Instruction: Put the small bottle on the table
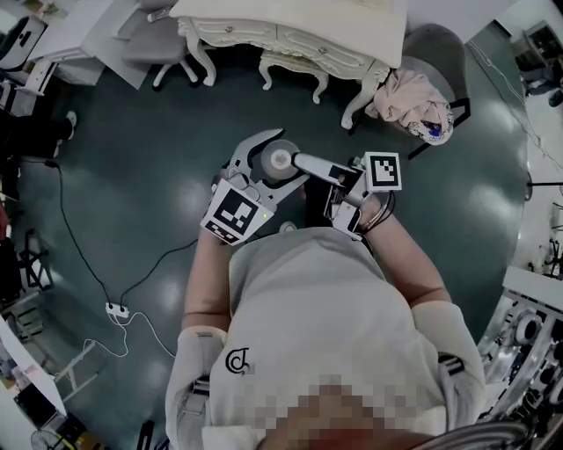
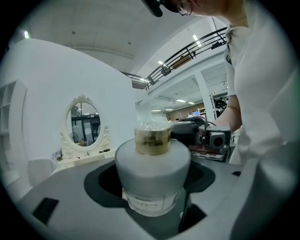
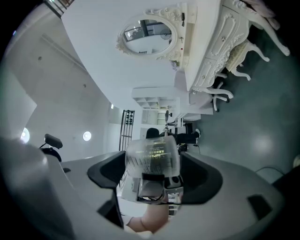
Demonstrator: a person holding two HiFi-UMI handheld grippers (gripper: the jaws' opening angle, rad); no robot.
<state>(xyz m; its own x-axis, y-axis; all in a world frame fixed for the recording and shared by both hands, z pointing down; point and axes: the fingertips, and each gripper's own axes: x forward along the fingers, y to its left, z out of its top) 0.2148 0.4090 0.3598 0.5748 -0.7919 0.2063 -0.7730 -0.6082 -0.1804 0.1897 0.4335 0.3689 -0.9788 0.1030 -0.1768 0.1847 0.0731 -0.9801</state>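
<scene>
With fingers [image 2: 70,187] of the left gripper [image 2: 152,161] spread wide, clamps the small bottle [image 2: 152,173] by its broad grey body. Holds it upright in the air over the dark floor [image 1: 132,176], cap up, long axis vertical, well short of the white worktop [image 1: 290,22]. Brackets its clear ribbed part with the right gripper [image 3: 153,164], fingers [image 3: 225,197] at their widest, dark gaps either side, not pressing. From the head view, offers only a round top end-on. Leaves label print too small to read.
</scene>
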